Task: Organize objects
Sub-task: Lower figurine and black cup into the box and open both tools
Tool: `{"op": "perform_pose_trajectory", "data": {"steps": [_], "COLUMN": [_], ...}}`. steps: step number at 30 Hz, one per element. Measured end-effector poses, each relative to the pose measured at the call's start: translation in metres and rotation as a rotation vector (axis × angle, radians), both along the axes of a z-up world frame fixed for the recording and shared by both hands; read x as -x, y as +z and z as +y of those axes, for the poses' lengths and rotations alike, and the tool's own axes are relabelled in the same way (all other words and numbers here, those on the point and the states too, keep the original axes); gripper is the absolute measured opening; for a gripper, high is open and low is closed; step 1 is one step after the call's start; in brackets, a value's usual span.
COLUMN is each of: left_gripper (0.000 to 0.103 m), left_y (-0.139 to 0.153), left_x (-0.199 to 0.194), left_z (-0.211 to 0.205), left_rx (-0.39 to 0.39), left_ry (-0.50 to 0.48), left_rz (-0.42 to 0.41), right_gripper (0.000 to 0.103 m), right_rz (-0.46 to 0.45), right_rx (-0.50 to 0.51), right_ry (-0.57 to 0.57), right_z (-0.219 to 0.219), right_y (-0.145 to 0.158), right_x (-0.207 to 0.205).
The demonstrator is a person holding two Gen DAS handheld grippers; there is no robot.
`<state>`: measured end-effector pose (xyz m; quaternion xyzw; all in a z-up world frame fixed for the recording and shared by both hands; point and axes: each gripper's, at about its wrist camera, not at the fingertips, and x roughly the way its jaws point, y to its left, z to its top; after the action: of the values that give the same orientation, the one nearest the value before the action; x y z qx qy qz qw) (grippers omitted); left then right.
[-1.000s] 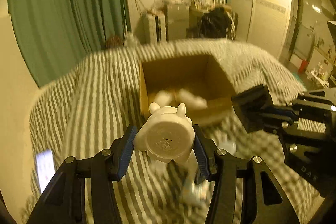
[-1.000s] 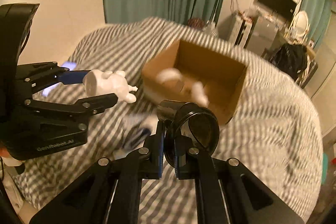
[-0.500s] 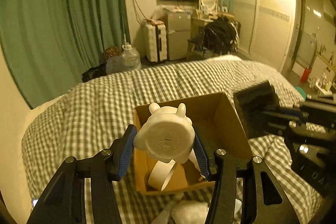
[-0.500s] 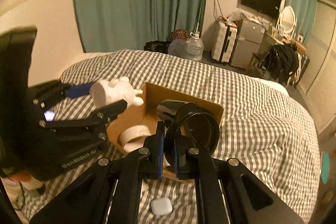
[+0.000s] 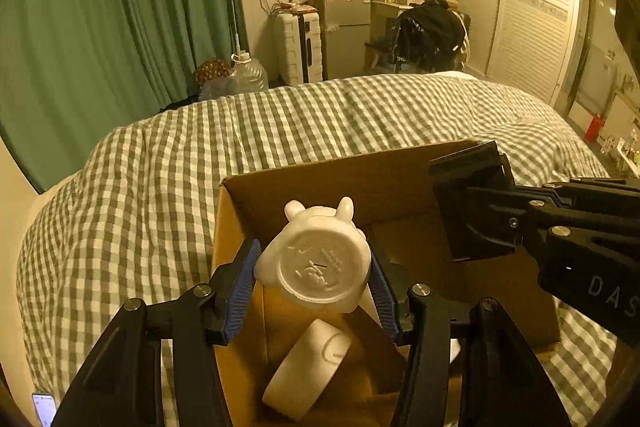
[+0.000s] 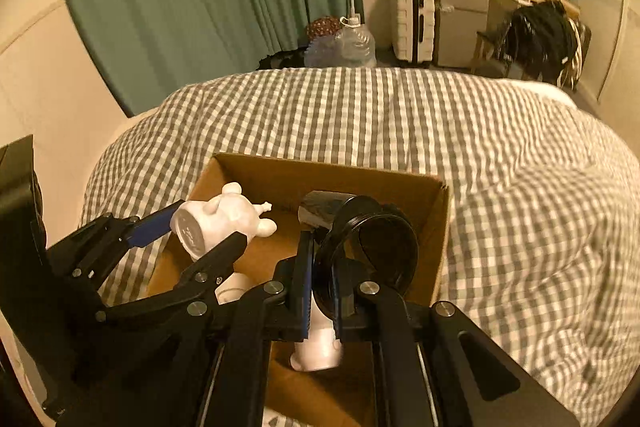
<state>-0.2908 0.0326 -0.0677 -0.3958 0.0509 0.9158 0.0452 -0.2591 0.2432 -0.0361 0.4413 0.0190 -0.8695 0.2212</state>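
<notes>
My left gripper (image 5: 316,279) is shut on a white animal figurine (image 5: 320,263), base toward the camera, held above the open cardboard box (image 5: 240,203) on the bed. It also shows in the right wrist view (image 6: 220,221). My right gripper (image 6: 320,291) is shut on a black cylindrical cup (image 6: 368,247), held over the box (image 6: 432,227); the cup shows in the left wrist view (image 5: 470,203). A white roll (image 5: 308,363) and another white object (image 6: 316,347) lie inside the box.
The box sits on a bed with a grey-checked cover (image 5: 160,187). A phone (image 5: 43,407) lies at the bed's lower left. Green curtains (image 5: 100,7), a suitcase (image 5: 298,47) and a small fridge (image 5: 346,27) stand beyond the bed.
Both grippers have moved forward over the box with their objects still held; the box now lies directly beneath them. The motion blur has gone.
</notes>
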Motion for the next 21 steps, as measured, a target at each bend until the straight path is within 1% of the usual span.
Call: {"op": "perform_pose_trajectory", "data": {"steps": [3,5,7,8,9,13,15,20,21], "left_gripper": [0.055,0.056,0.061,0.068,0.072,0.081,0.082,0.082,0.083], "left_y": [-0.007,-0.009,-0.009,-0.009,-0.006,0.01,0.021,0.052,0.057], "left_x": [0.003,0.003,0.001,0.001,0.0,-0.011,-0.022,-0.039,-0.041], "left_z": [0.004,0.003,0.004,0.002,0.001,-0.003,-0.007,-0.009,-0.008], "left_rx": [0.025,0.033,0.049,0.059,0.061,0.031,0.031,0.058,0.057], "left_ry": [0.009,0.009,0.012,0.015,0.018,0.018,0.016,0.012,0.012], "left_rz": [-0.006,-0.013,-0.016,-0.015,-0.013,-0.007,0.009,0.022,0.024], "right_gripper": [0.008,0.019,0.04,0.044,0.048,0.052,0.056,0.057,0.06], "right_rz": [-0.022,-0.027,-0.028,-0.021,-0.01,0.03,0.056,0.119,0.135], "right_rx": [0.036,0.034,0.033,0.038,0.041,0.033,0.034,-0.003,-0.013], "right_ry": [-0.01,-0.012,-0.01,-0.007,-0.005,-0.024,-0.029,-0.041,-0.045], "right_z": [0.002,0.002,0.003,0.006,0.007,0.014,0.021,0.035,0.037], "right_y": [-0.011,-0.015,-0.015,-0.015,-0.011,0.007,0.023,0.064,0.074], "right_x": [0.002,0.004,0.0,0.0,-0.004,-0.014,-0.02,-0.045,-0.053]}}
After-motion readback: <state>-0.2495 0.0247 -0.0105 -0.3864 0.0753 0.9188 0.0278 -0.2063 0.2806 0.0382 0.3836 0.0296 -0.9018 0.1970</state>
